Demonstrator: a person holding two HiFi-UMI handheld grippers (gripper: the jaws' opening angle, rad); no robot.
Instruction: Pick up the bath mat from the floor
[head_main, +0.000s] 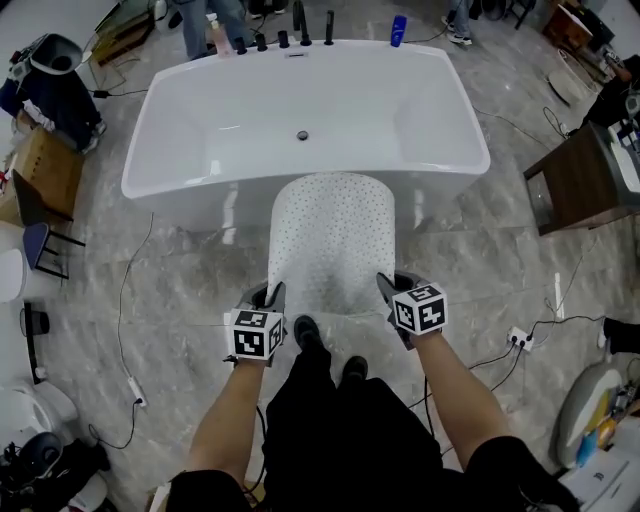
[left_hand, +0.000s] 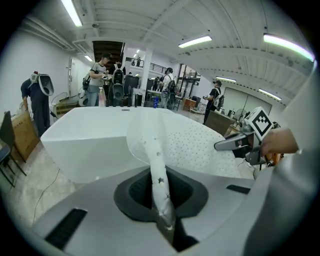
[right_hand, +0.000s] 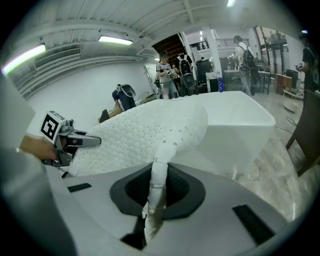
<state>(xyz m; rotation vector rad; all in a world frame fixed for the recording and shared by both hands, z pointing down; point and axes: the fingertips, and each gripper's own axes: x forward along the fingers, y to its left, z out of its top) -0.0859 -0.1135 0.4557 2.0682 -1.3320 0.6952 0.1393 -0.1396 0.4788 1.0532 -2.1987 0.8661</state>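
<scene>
The left gripper (head_main: 274, 295) is clamped on the near left corner of the white, dotted bath mat (head_main: 332, 240); the right gripper (head_main: 386, 287) pinches the near right corner; the mat spans between them, raised, its rounded far end before the white bathtub (head_main: 190, 130).

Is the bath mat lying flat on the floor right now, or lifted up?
Lifted. The left gripper and right gripper each clamp a near corner, and the bath mat stretches spread between them, raised before the bathtub.
</scene>
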